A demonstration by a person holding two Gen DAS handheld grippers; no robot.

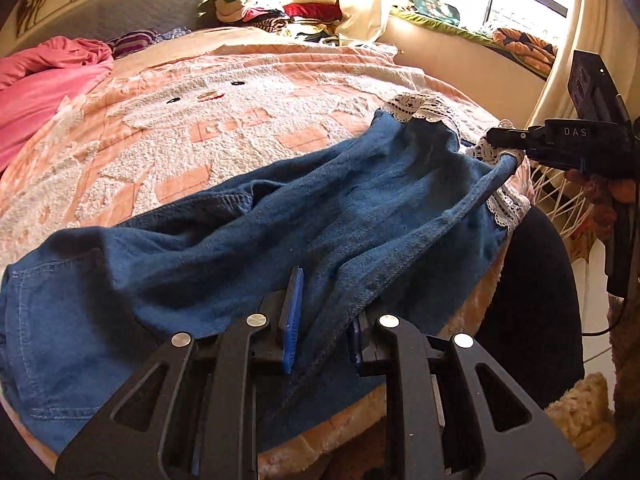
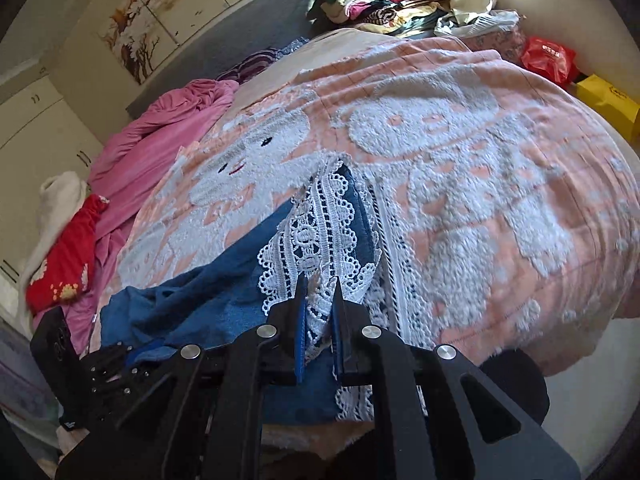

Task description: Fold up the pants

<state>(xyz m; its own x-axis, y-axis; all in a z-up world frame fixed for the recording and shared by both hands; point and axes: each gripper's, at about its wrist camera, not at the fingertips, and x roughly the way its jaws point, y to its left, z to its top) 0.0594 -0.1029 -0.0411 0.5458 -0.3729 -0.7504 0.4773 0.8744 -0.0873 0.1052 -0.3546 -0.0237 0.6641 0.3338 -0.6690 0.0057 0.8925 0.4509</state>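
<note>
Because we want the legs drawn straight before any fold, our right claw (image 2: 318, 292) pinches the white lace cuff (image 2: 316, 232) of the blue pants (image 1: 280, 232), which lie rumpled across the peach bedspread (image 1: 180, 128) near the bed's edge. Our left claw (image 1: 324, 320) stands spread astride a raised ridge of denim near the waist, not yet clamped, so we judge it ready to grip. No containers appear; folded clothes (image 1: 280, 0) are simply stacked beyond the bed.
</note>
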